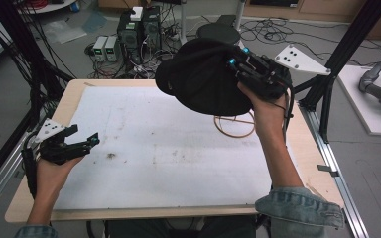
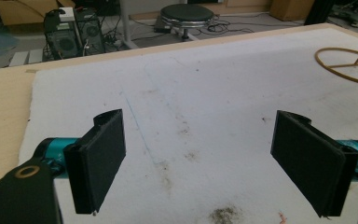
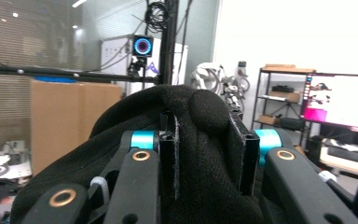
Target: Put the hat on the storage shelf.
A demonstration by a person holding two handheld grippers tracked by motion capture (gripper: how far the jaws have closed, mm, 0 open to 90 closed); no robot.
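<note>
1. Two tools in play: the right hand-held gripper (image 1: 240, 62) is up in the air, jaws clamped on a black knitted hat (image 1: 203, 79), fabric bunched between them.
2. The hat hangs clear of the worktop (image 1: 129, 208), draping out ahead of that hand-held gripper.
3. Below the hat, a tan wire ring stand (image 1: 234, 126) rests on the white mat (image 1: 168, 148).
4. Left hand-held gripper (image 1: 82, 139) sits low, jaws spread wide, holding nothing.
</note>
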